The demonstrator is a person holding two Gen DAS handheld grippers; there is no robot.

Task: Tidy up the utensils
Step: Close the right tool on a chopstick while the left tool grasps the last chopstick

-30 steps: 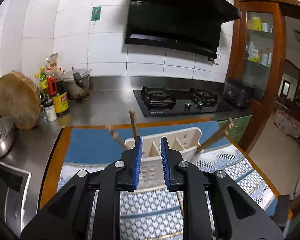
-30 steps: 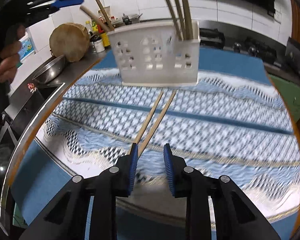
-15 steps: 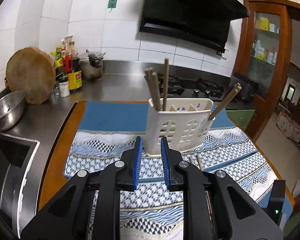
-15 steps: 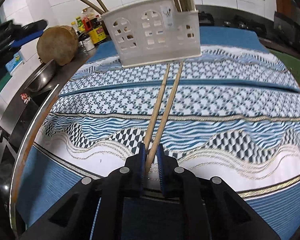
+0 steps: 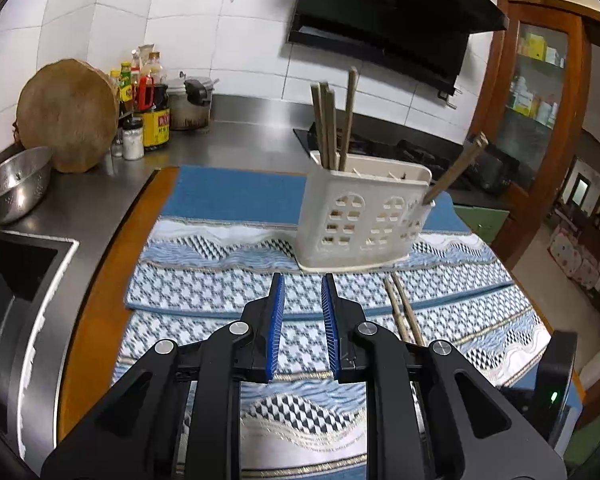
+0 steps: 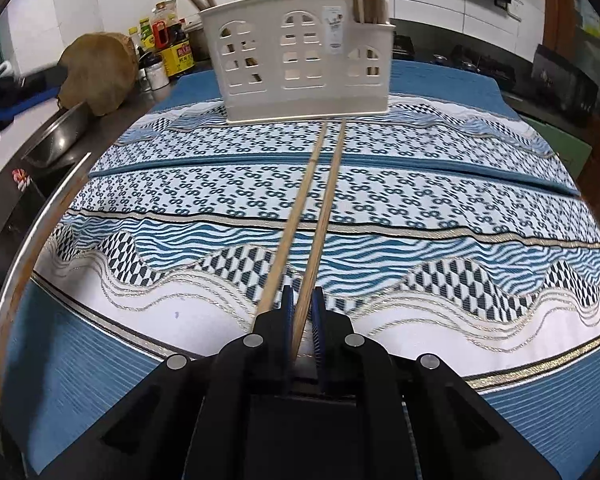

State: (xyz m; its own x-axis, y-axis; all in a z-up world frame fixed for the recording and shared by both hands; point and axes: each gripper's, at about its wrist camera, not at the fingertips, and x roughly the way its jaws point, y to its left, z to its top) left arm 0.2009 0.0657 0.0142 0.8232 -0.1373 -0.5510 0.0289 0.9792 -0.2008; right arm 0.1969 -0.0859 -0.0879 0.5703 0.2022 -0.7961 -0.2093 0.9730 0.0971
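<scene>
Gripping the near end of one wooden chopstick, the right gripper has its blue fingers closed onto it, having just narrowed around that stick. A second chopstick lies just to the left of the held one, outside the fingers, both running away over the patterned cloth toward the white utensil holder. The left gripper hangs over the same cloth with a narrow gap between its fingers and nothing in them. Beyond it the holder stands upright on the cloth with several chopsticks poking out. Farther back on the counter sit a steel bowl, a round wooden block and bottles.
</scene>
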